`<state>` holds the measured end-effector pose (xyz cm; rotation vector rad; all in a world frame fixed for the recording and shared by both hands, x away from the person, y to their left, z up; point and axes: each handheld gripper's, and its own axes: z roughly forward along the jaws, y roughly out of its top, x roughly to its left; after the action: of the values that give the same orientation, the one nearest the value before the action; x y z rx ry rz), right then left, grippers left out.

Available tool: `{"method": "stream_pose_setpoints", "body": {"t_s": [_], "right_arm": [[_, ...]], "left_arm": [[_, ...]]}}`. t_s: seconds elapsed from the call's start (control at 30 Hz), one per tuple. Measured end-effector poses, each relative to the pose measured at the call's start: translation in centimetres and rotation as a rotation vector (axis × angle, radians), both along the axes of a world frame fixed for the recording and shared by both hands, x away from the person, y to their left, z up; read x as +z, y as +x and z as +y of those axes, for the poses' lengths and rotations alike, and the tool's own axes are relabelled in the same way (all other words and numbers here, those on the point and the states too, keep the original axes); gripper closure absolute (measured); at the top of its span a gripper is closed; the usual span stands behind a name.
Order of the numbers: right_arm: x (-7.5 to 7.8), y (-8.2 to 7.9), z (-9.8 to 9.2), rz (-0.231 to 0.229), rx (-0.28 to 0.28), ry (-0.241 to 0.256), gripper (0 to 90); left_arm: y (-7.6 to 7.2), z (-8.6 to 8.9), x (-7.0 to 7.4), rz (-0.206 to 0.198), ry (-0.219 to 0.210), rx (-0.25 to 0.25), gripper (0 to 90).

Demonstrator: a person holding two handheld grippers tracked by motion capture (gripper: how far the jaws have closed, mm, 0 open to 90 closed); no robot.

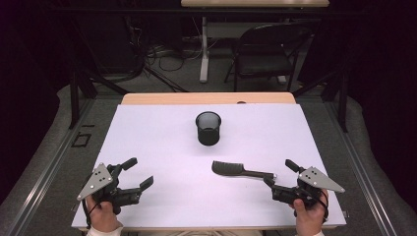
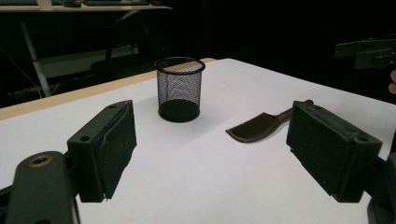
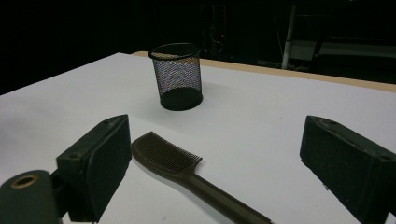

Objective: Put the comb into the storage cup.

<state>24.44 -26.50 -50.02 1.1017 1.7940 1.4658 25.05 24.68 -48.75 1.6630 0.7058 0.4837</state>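
Starting layout, comb and mesh cup on the white surface [image 1: 147,142]. I hold the right hand-held gripper [image 1: 278,183] low over the near edge with its jaws spread wide and nothing between them. The comb [image 1: 236,170] lies flat just ahead of it, handle end pointing back toward this gripper and toothed head away. In the right gripper view the comb [image 3: 173,161] runs up between the two pads, nearer the left pad [image 3: 95,165] than the right pad [image 3: 348,161], and touches neither. I judge the handle-first lie convenient: the jaws can close across the narrow handle without fouling the teeth.

The mesh cup [image 1: 208,128] stands upright and open-mouthed, well beyond the comb and between the two grippers' lines of reach. It appears empty, so I take it as the likely receptacle for the comb.

My left hand-held gripper [image 1: 134,178] rests at the opposite near corner, jaws likewise fully apart and holding nothing. From its view the mesh cup [image 2: 180,88] sits ahead between the pads and the comb [image 2: 261,125] lies off toward the right pad. I judge that it is kept clear of the right side's reach, yet ready to steady the cup.
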Motion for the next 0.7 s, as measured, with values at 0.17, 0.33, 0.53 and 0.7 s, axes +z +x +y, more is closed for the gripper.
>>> {"method": "stream_pose_setpoints", "body": {"t_s": [0.17, 0.33, 0.53, 0.7], "right_arm": [[-0.2, 0.1, 0.0, 0.023, 0.001, 0.002, 8.8], [-0.4, 0.4, 0.1, 0.037, -0.007, 0.002, 8.7], [-0.9, 1.0, -0.1, 0.080, -0.029, -0.013, 8.2], [-1.3, 1.7, -0.6, 0.126, -0.061, -0.011, 4.3]], "left_arm": [[0.0, 0.1, 0.0, 0.000, 0.005, 0.002, 16.1], [0.0, 0.0, -0.1, 0.000, 0.005, 0.002, 16.1], [0.1, 0.0, -0.3, 0.004, 0.012, 0.000, 16.1], [0.0, 0.0, -0.6, 0.014, 0.002, 0.007, 16.1]]}}
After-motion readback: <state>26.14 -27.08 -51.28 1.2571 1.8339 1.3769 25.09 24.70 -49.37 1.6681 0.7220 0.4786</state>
